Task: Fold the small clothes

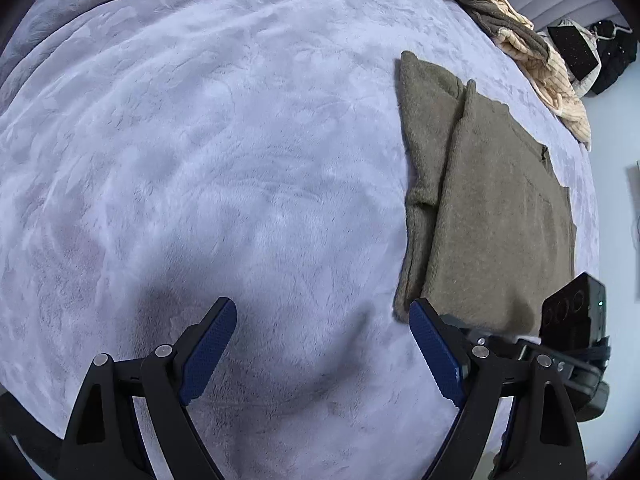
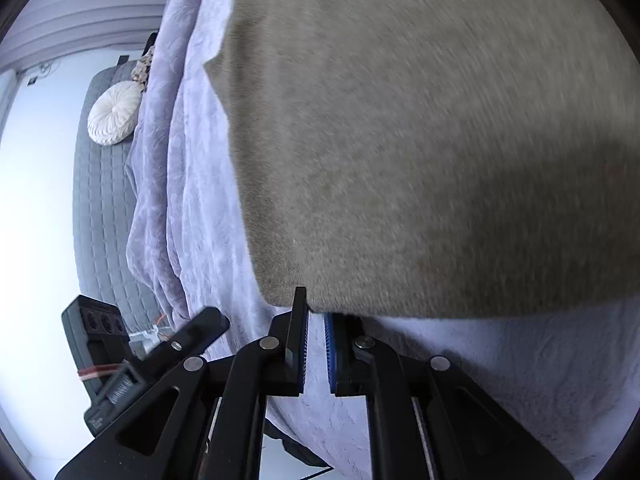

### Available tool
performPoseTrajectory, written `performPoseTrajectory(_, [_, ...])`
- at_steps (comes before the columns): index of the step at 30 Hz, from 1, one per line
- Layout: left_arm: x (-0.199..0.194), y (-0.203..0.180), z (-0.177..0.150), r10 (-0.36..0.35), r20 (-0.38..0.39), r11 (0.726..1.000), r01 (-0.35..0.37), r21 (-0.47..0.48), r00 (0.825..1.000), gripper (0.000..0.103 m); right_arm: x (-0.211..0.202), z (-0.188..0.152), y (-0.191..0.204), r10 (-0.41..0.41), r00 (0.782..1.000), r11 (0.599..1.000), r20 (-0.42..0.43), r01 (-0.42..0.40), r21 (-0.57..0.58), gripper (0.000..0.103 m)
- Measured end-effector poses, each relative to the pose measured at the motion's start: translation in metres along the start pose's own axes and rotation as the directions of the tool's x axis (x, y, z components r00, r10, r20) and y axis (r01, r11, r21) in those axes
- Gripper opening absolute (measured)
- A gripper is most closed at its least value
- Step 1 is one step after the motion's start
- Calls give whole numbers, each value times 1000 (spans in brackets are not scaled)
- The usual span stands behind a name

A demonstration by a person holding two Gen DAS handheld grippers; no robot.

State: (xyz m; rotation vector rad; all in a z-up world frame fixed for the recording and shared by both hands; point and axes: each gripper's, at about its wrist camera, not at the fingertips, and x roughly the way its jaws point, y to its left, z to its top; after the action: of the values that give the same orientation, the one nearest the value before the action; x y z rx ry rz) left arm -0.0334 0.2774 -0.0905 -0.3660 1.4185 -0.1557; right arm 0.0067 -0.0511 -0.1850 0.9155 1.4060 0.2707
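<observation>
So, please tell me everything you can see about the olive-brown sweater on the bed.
The sweater is olive-brown and looks fuzzy, like knitted wool. It lies flat on the lilac blanket, near the bed's edge, partly folded: one sleeve lies doubled along its side. The right gripper is at its near hem, jaws nearly together on the hem's corner. The left gripper is open beside it, above the blanket, not touching it.

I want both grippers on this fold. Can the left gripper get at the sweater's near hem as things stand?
Probably yes: the left gripper is open over bare blanket, and the olive sweater lies just beside it with nothing between.
</observation>
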Motion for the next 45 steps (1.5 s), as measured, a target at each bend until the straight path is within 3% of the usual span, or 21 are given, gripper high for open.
performPoseTrajectory(2, [2,-1,6,-36,-5,999,36,-1,999,89,1,-3,0,-11,1000,1000,6,11,-14,19])
performPoseTrajectory(4, [6,-4,12,-98,-22,995,97,-20,995,89,-4,-4,3,9,1000,1000,23,-9,-23,33])
performPoseTrajectory(6, [13,-5,18,-172,-40,984,169,-59,984,89,-14,-5,5,52,996,999,68,-50,-21,59])
performPoseTrajectory(8, [17,-5,23,-224,-47,972,219,-89,973,89,-21,-3,3,67,992,998,109,-68,2,61])
performPoseTrajectory(11, [23,-5,31,-320,-62,942,311,-125,945,89,-27,1,-18,130,978,980,163,-152,129,61])
performPoseTrajectory(13, [33,-10,39,-391,-82,915,377,-147,917,89,-29,4,-31,175,965,951,193,-216,219,55])
performPoseTrajectory(15, [45,-17,48,-461,-112,881,439,-175,881,89,-25,9,-40,247,948,908,203,-300,294,20])
performPoseTrajectory(17, [54,-22,56,-493,-132,864,467,-188,860,89,-27,14,-41,333,919,870,212,-386,306,10])
performPoseTrajectory(20, [67,-31,75,-540,-138,836,511,-199,830,89,-50,25,-22,375,903,889,208,-414,196,10])
performPoseTrajectory(24, [85,-50,104,-609,-161,791,580,-196,776,89,-75,37,5,382,905,914,187,-400,73,10])
performPoseTrajectory(26, [91,-68,117,-614,-183,789,594,-157,768,89,-80,40,13,379,910,920,170,-390,36,10])
performPoseTrajectory(30, [97,-107,132,-602,-200,797,598,-88,773,89,-75,39,28,327,938,945,116,-326,-23,10])
performPoseTrajectory(32, [96,-129,135,-532,-184,842,538,-20,826,86,-69,36,30,270,960,962,72,-267,-48,10])
performPoseTrajectory(33, [95,-141,135,-469,-167,876,481,38,867,70,-65,35,29,211,977,975,27,-209,-73,10])
performPoseTrajectory(34, [97,-150,134,-408,-169,901,426,84,897,57,-63,30,27,157,988,982,-12,-157,-101,10])
performPoseTrajectory(36, [104,-165,130,-294,-178,934,321,154,939,54,-59,22,29,4,998,983,-66,-16,-182,14])
performPoseTrajectory(38, [109,-172,125,-242,-184,940,277,200,953,54,-67,15,27,-94,993,968,-73,75,-239,14])
performPoseTrajectory(40, [110,-176,123,-214,-182,944,251,214,960,54,-87,14,22,-139,990,959,-34,126,-255,15])
performPoseTrajectory(42, [110,-179,123,-198,-171,950,232,208,965,52,-115,21,10,-168,985,959,47,174,-223,41])
performPoseTrajectory(44, [109,-182,123,-157,-151,957,189,221,976,34,-141,28,-4,-189,973,959,131,212,-188,40])
performPoseTrajectory(45, [108,-183,124,-138,-140,959,168,228,980,25,-153,33,-11,-218,962,953,167,246,-176,28])
